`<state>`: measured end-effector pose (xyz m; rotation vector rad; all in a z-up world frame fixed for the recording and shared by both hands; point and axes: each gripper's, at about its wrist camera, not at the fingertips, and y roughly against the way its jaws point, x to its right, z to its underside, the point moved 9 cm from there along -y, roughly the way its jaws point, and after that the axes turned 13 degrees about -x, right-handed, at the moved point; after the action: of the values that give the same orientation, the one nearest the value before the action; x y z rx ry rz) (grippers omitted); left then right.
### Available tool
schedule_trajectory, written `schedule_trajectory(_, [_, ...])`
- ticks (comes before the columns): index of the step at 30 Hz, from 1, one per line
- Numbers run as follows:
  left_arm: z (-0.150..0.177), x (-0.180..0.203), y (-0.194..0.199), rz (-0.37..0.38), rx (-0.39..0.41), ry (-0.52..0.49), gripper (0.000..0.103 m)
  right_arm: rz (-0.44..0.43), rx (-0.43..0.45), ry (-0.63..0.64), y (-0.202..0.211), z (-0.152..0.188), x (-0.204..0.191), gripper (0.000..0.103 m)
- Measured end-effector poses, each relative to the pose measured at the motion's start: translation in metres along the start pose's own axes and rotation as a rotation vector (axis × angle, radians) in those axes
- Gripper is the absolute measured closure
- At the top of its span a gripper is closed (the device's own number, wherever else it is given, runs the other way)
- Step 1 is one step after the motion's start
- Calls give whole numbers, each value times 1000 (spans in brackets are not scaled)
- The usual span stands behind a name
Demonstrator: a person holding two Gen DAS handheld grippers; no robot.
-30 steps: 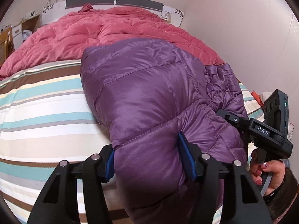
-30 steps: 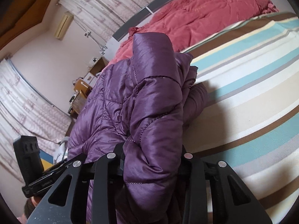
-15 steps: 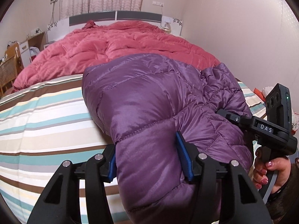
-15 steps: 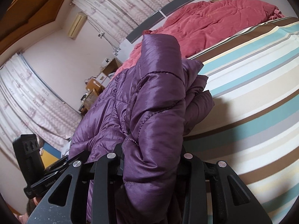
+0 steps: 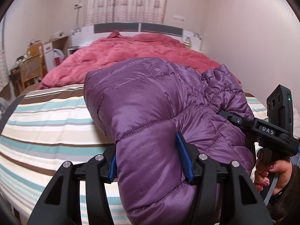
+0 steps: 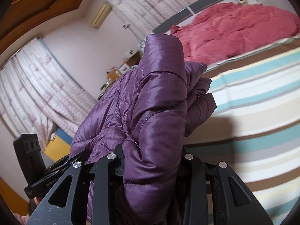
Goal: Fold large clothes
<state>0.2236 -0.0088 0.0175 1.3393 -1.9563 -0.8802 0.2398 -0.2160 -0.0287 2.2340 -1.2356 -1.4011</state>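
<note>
The left claw [image 5: 150, 161] pinches a thick fold of the purple puffer jacket [image 5: 159, 103], with its blue pads [image 5: 184, 159] pressed into the puffy cloth on both sides. In the right wrist view the right claw [image 6: 151, 161] grips another fat bunch of the same jacket [image 6: 159, 112], and the cloth fills the gap between its black fingers. Both claws are about half closed on the jacket.

From the left claw the jacket reaches away toward the head of the bed, its long side running the same way the claw points. It bulges up and hangs across to the right claw [image 5: 234, 119], held by a hand [image 5: 270, 176] with painted nails. From the right claw a folded part sticks straight up.

Under the jacket lies the striped bed sheet [image 5: 46, 121]. Farther back is a red quilt [image 5: 131, 56], then the headboard [image 5: 138, 28] and the curtains [image 5: 127, 0]
</note>
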Motion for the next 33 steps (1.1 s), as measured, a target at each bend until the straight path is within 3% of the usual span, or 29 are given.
schedule_trajectory(9, [16, -86, 14, -87, 26, 122, 50, -47, -83, 101, -63, -6, -52, 70])
schedule_trajectory(20, [27, -173, -7, -171, 16, 242, 50, -48, -163, 206, -146, -11, -95, 70])
schedule_trajectory(28, [47, -226, -52, -216, -67, 316, 49, 24, -249, 252, -213, -2, -98, 70])
schedule_trajectory(33, [61, -232, -66, -240, -48, 306, 44, 81, -260, 241, -232, 9, -80, 63])
